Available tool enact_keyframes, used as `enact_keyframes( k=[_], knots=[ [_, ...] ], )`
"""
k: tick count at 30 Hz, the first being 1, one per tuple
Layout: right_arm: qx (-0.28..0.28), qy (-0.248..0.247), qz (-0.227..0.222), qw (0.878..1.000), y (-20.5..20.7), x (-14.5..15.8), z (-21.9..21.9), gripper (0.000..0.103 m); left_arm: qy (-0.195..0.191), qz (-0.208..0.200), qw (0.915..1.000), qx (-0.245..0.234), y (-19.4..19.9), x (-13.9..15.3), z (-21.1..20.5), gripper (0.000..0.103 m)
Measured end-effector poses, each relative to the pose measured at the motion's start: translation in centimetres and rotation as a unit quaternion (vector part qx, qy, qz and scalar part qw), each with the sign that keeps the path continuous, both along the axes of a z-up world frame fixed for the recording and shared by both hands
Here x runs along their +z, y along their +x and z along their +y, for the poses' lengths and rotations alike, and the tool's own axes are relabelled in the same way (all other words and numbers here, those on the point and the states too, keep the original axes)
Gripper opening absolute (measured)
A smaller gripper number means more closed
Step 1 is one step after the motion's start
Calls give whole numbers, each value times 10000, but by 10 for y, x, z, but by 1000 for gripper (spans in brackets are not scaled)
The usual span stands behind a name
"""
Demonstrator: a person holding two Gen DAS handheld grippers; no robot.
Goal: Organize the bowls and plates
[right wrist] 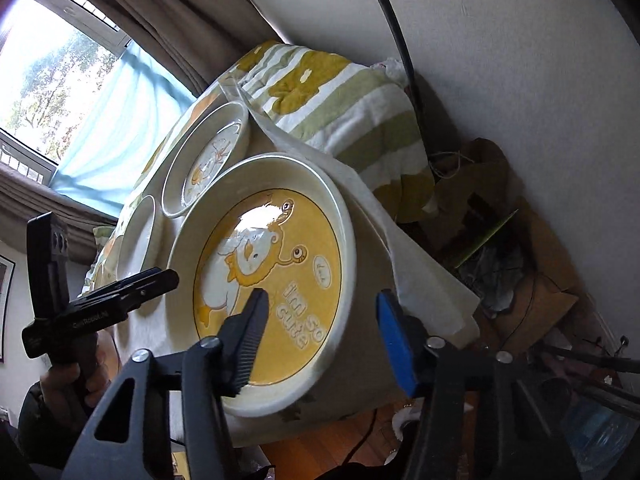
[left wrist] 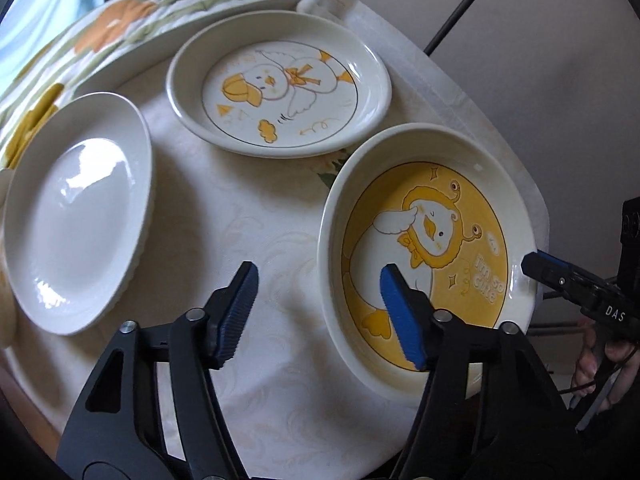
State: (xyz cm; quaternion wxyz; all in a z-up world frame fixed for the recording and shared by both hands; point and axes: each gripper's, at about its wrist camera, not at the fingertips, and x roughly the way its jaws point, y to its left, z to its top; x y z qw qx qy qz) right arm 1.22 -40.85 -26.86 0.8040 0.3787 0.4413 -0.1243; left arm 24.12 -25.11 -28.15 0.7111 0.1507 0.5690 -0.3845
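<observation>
A yellow duck plate (left wrist: 428,252) lies at the table's right edge; it also shows in the right wrist view (right wrist: 272,276). My left gripper (left wrist: 320,300) is open, its right finger over the plate's left rim and its left finger over the cloth. My right gripper (right wrist: 324,328) is open and straddles the plate's near right rim, touching nothing I can see. A white plate with a duck drawing (left wrist: 280,84) lies behind. A plain white plate (left wrist: 80,212) lies at the left.
The table has a white patterned cloth (left wrist: 248,232). A striped green and orange blanket (right wrist: 340,100) lies behind it. Cardboard and clutter (right wrist: 520,264) sit on the floor at the right. A black pole (left wrist: 460,12) leans by the wall.
</observation>
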Motion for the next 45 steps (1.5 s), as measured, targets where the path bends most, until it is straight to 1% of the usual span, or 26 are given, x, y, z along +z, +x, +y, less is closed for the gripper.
enact_keyframes(
  k=[1, 3, 5, 7, 8, 9, 14, 18, 21, 23, 25, 30, 34, 38, 40, 42, 45],
  knots=[
    [-1, 25, -4, 10000, 3, -5, -3, 42, 30, 51, 10000, -27, 1, -4, -2, 47],
    [-24, 92, -8, 10000, 4, -8, -6, 34, 74, 151, 9998, -53, 4, -9, -5, 30],
    [-72, 80, -8, 9999, 5, -11, -7, 32, 77, 263, 9996, -53, 6, -13, -6, 20],
    [-79, 78, 2, 9999, 4, -12, -7, 22, 3, 378, 9993, -74, 7, -15, -6, 15],
    [-81, 85, 9, 9999, 3, -12, -6, 19, -25, 429, 9990, -88, 8, -16, -6, 12],
    [-77, 100, 9, 9999, 7, -15, -9, 15, -29, 452, 9989, -110, 8, -16, -7, 10],
    [-44, 73, 58, 9999, 15, -18, -11, 13, 36, 415, 9989, -193, 11, -17, -8, 10],
    [89, 7, 116, 9999, 20, -19, -12, 14, 145, 219, 9992, -306, 3, -13, -15, 10],
    [199, -113, 165, 9996, 23, -17, -12, 14, 99, 213, 9992, -314, 2, -11, -14, 10],
    [269, -168, 121, 9994, 23, -14, -12, 14, 82, 176, 9993, -312, 0, -9, -11, 10],
    [308, -239, 51, 9992, 23, -11, -12, 14, 33, 168, 9995, -265, 0, -5, -9, 10],
    [632, -359, 17, 9974, 33, 2, -6, 14, -81, 115, 9999, -33, -1, 9, 10, 10],
    [999, -394, -50, 9942, 46, 16, 3, 14, -140, 66, 9993, 339, -1, 24, 36, 10],
    [1593, -419, -123, 9863, 68, 31, 26, 14, -144, 6, 9956, 922, -8, 40, 75, 10],
    [1913, -431, -152, 9805, 80, 37, 40, 14, -135, -32, 9920, 1258, -9, 46, 97, 10],
    [2308, -446, -190, 9718, 95, 41, 60, 14, -119, -82, 9871, 1596, -14, 51, 123, 10],
    [2845, -381, -210, 9577, 117, 39, 90, 14, -97, -112, 9776, 2099, -21, 54, 163, 10]
  ],
)
